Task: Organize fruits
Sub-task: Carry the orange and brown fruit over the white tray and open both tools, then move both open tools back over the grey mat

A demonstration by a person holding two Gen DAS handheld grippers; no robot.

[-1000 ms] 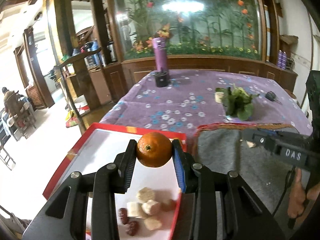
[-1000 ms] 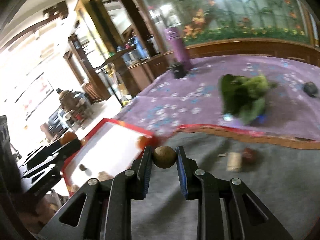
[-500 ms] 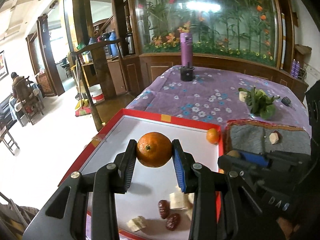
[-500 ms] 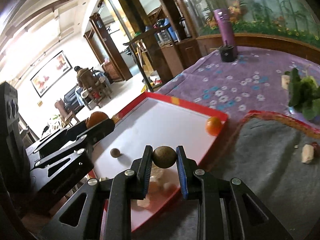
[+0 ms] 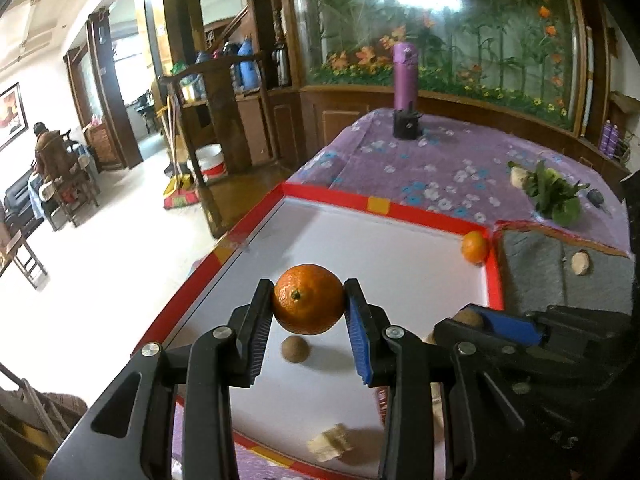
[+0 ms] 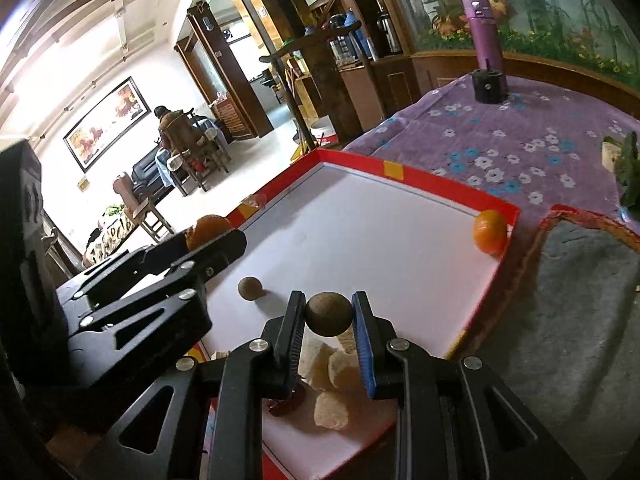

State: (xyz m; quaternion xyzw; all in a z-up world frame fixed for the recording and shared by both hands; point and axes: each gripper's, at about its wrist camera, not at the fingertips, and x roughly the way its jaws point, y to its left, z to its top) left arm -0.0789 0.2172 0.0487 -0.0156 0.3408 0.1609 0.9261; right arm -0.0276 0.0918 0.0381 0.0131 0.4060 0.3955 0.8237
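My left gripper [image 5: 308, 312] is shut on an orange mandarin [image 5: 309, 303], held above the red-rimmed white tray [image 5: 384, 205]. My right gripper [image 6: 328, 316] is shut on a small brown round fruit [image 6: 328, 314], held over the tray's near right part [image 6: 400, 169]. A second brown fruit [image 5: 295, 349] [image 6: 249, 288] lies on the tray between the grippers. Another mandarin [image 5: 474, 246] [image 6: 489, 231] sits in the tray's far right corner. Pale fruit pieces [image 6: 332, 368] and red dates [image 6: 286, 404] lie under my right gripper.
A grey mat [image 5: 560, 276] [image 6: 580, 312] lies right of the tray with a pale piece [image 5: 579, 263] on it. On the purple flowered cloth [image 5: 420, 160] stand a purple bottle [image 5: 406, 76], a black cup [image 5: 406, 126] and leafy greens [image 5: 554, 194]. The table's left edge drops to the floor.
Both grippers have moved left and forward over the tray, each holding its fruit. The right gripper came from the grey mat to the tray.
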